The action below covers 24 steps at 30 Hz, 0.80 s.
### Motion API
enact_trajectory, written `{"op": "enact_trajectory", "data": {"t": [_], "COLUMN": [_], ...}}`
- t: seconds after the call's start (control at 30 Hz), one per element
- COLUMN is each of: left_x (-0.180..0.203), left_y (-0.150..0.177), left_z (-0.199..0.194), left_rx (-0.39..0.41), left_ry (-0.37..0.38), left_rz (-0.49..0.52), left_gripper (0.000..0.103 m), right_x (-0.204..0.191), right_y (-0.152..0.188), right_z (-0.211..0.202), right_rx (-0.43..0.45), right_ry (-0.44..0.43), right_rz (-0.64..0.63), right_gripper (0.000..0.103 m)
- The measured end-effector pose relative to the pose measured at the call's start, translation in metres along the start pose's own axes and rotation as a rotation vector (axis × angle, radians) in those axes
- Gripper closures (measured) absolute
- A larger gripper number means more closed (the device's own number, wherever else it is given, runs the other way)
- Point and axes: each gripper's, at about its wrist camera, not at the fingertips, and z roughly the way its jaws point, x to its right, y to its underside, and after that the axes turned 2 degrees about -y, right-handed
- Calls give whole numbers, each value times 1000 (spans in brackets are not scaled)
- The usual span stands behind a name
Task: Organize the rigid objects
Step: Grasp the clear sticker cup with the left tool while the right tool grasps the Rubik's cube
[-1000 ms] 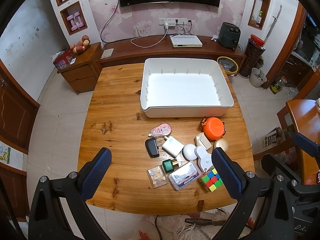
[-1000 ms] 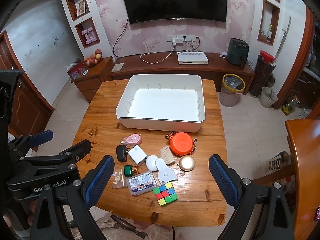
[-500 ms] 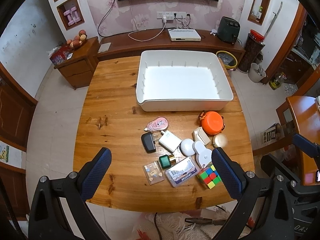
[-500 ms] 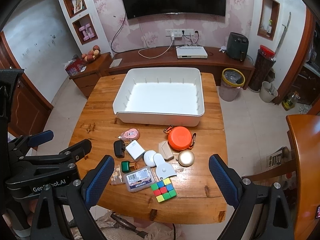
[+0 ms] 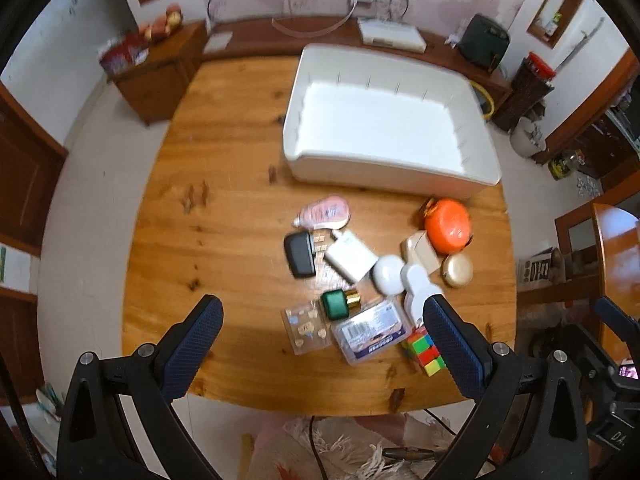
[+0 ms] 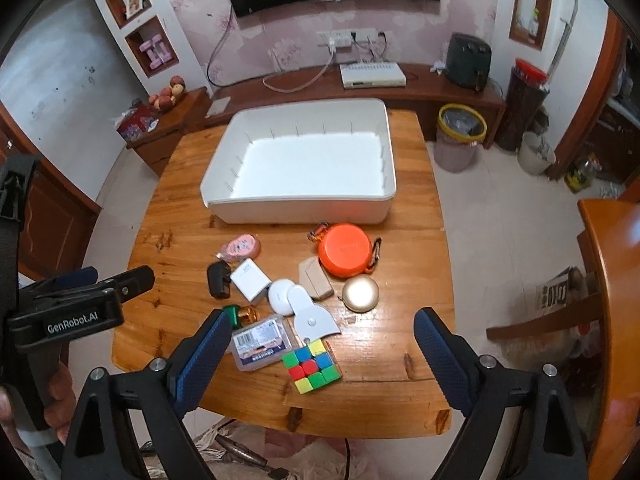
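A: Entry, both wrist views. You are holding the left gripper (image 5: pixel 320 332) above the near edge of the wooden table (image 5: pixel 224 184), jaws spread wide, nothing between the pads. Confirm the right?

B: You are holding the right gripper (image 6: pixel 320 346) over the same near edge, jaws spread with nothing pinched; they have just been closing a little. The colour cube (image 6: pixel 313 366) is lying on the table under the gap between the fingers, untouched.

A: Noted. Where is the bin sitting?

B: The white bin (image 6: pixel 304 208) is sitting at the far half of the table, and its floor is showing bare white. All the small things are lying on the wood in front of it, in a loose cluster.

A: List the cluster for the page.

B: Nearest the bin: a pink tape dispenser (image 6: pixel 241 249) and an orange round case (image 6: pixel 345 255) with a clip. Below those, a black adapter (image 6: pixel 218 280), a white charger block (image 6: pixel 251 280) just beside it, a white round case (image 6: pixel 280 296), a beige box (image 6: pixel 316 280) and a gold compact (image 6: pixel 361 294). A white scraper (image 6: pixel 310 318) is lying against the white round case.

A: And the nearest row?

B: A green bottle (image 5: pixel 338 304) with a gold cap, a clear card packet (image 5: pixel 307 326), a clear plastic box (image 6: pixel 262 342) with a label, then the cube. In the right wrist view your left pad is covering part of the green bottle.

A: The left wrist view is blurred
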Motion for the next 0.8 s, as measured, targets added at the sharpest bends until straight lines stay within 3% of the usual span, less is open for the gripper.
{"op": "enact_trajectory", "data": {"t": [0.2,0.5,0.8], "left_x": [-2,-32,-33], "left_y": [10,30,47], "left_z": [50,127,155], "left_rx": [-137,-272,-298], "left_ry": [25,-29,-55], "left_rz": [1,-92,-78], "left_gripper": [3,3,3], "right_x": [5,0,-12], "right_y": [13,57,80], "right_z": [45,119,146], "right_rx": [-83,-246,-267], "right_ry": [4,-20,3], "right_rz": [-71,-174,-279], "right_gripper": [10,17,18]}}
